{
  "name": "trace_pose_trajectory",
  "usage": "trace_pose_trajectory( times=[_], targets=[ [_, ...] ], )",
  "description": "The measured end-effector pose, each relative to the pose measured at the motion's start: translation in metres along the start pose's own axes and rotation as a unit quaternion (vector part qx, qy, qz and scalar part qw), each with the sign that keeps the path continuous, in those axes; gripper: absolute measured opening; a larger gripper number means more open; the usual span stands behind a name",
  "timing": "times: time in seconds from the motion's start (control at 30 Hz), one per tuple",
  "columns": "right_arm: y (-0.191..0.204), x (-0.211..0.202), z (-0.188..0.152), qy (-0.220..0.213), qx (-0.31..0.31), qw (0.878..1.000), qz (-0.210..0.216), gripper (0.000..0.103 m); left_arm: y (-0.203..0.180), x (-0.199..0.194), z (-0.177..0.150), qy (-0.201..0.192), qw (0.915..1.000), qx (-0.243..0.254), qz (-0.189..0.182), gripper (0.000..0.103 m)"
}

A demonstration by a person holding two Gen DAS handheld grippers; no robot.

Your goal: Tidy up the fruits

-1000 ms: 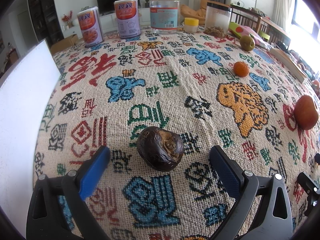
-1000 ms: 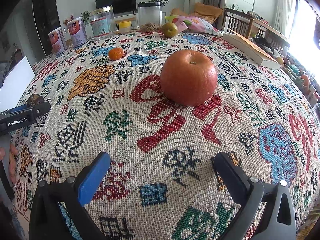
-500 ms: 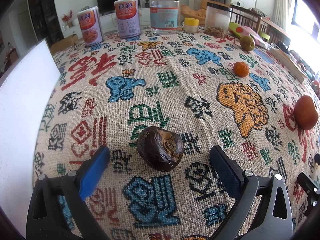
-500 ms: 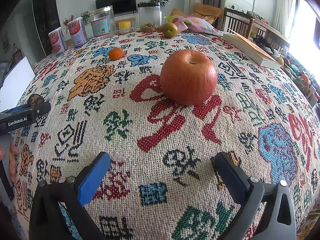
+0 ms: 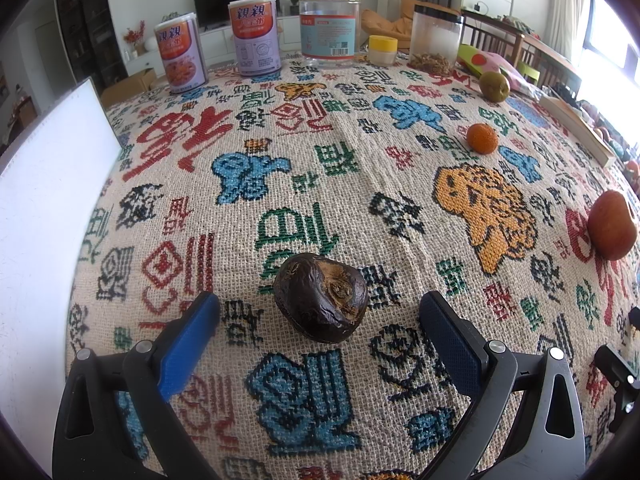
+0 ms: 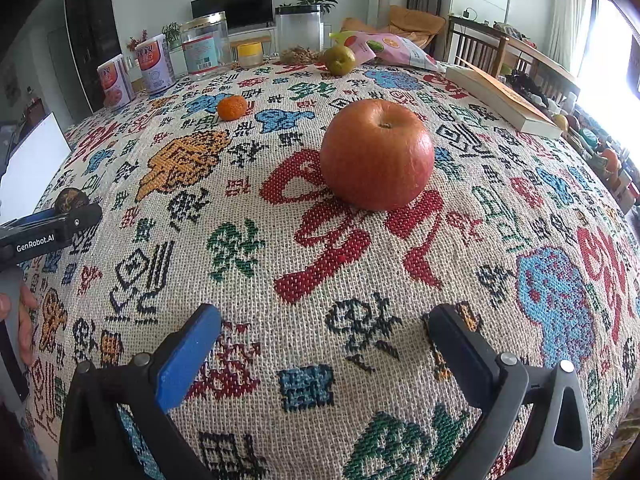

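The left gripper [image 5: 319,330] has its jaws wide apart and empty; the dark wrinkled fruit [image 5: 321,297] lies on the tablecloth [image 5: 360,152] between the blue pads [image 5: 188,340], just ahead of them, its long axis running from far left to near right; this hand is much nearer to a grasp. The right gripper [image 6: 324,334] is also spread apart with nothing in it; the apple [image 6: 377,154] stands well ahead, slightly right of its centre line. The underside of both fruits is hidden; the white board [image 5: 44,208] is cut off at the left.
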State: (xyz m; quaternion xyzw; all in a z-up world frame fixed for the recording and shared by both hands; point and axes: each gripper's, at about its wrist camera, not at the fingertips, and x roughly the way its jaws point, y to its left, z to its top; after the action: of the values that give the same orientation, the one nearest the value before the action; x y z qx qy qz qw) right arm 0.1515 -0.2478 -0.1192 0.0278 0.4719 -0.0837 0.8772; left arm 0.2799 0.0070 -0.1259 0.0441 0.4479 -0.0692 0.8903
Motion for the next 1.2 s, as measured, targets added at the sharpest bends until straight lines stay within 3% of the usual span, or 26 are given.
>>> trace_pose_trajectory(
  times=[0.5,0.6,0.7,0.8,0.97,1.0,1.03,1.07,1.13,1.2],
  targets=[
    [0.0,0.0,0.0,0.0,0.0,1.0,0.0,0.103,0.001,0.0,0.0,0.0,1.0,-0.001,-0.003,0.1],
    [0.0,0.001,0.0,0.0,0.0,1.0,0.0,0.103,0.006,-0.005,0.0,0.03,0.9979,0.019,-0.054,0.1],
    [0.0,-0.001,0.0,-0.001,0.0,1.0,0.002,0.103,0.021,-0.022,-0.012,0.028,0.9938,0.003,-0.107,0.1],
    [0.0,-0.002,0.001,-0.001,0.0,1.0,0.003,0.103,0.025,-0.029,-0.02,0.009,0.9963,0.008,-0.085,0.099],
    [0.0,-0.003,0.001,-0.004,0.003,1.0,0.007,0.103,0.01,-0.022,-0.007,-0.009,0.9983,0.018,-0.055,0.097],
    [-0.004,-0.005,0.001,-0.011,0.011,1.0,0.019,0.103,0.008,-0.02,-0.004,-0.012,0.9984,0.015,-0.053,0.092],
    [-0.011,-0.011,0.0,-0.028,0.03,0.998,0.037,0.103,0.006,-0.017,-0.002,-0.012,0.9983,0.012,-0.056,0.08],
    [-0.021,-0.019,-0.001,-0.051,0.06,0.995,0.053,0.103,0.004,-0.012,-0.001,-0.001,0.9984,0.012,-0.055,0.045],
    [-0.045,-0.032,0.001,-0.086,0.119,0.986,0.079,0.103,0.003,-0.015,-0.003,-0.011,0.9986,0.021,-0.048,0.033],
    [-0.063,-0.031,0.008,-0.087,0.155,0.981,0.082,0.103,0.006,-0.021,-0.007,-0.011,0.9978,0.012,-0.064,0.033]
  ],
)
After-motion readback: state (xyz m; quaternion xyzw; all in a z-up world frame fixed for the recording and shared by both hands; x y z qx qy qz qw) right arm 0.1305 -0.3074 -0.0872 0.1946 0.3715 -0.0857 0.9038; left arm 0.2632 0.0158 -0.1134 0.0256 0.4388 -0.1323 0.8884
